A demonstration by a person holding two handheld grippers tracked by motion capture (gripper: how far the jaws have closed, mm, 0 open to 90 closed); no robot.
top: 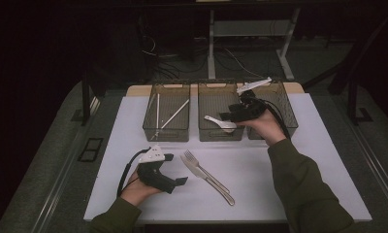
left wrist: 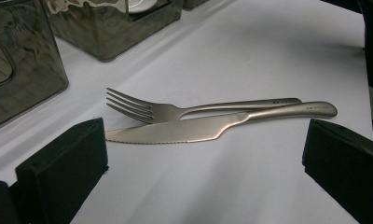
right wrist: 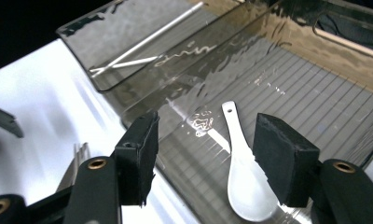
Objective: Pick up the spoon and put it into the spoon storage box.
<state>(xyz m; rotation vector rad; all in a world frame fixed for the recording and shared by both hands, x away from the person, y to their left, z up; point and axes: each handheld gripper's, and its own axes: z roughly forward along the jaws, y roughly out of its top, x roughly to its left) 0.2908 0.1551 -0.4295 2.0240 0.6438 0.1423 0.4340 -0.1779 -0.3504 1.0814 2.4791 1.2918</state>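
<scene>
Cutlery sorting at a white-topped table [top: 134, 194]: three smoky translucent plastic bins [top: 166, 112] stand in a row at the far side, and a person works with a black two-jaw gripper in each hand.

Right gripper [right wrist: 203, 154] hangs over the middle bin [right wrist: 315, 107], its jaws wide apart and holding nothing; a white ceramic soup spoon [right wrist: 245, 182] lies on the ribbed floor directly below. Left gripper [left wrist: 203, 163] rests low on the table, jaws also wide and empty, facing a stainless steel fork [left wrist: 175, 111] and a serrated stainless steel table knife [left wrist: 212, 125] that lie side by side and touching, near the table's middle.

By the look of it, the spoon is placed and the fork or knife comes next. A clean pick would likely mean closing on one handle only, where the two pieces part slightly, so the neighbour is not dragged along.

Count: three bins; one spoon in the middle bin; one fork and one knife on the table; in the left bin, two pale slender sticks [top: 174, 115], probably chopsticks. The right bin's contents cannot be made out behind the hand.
</scene>
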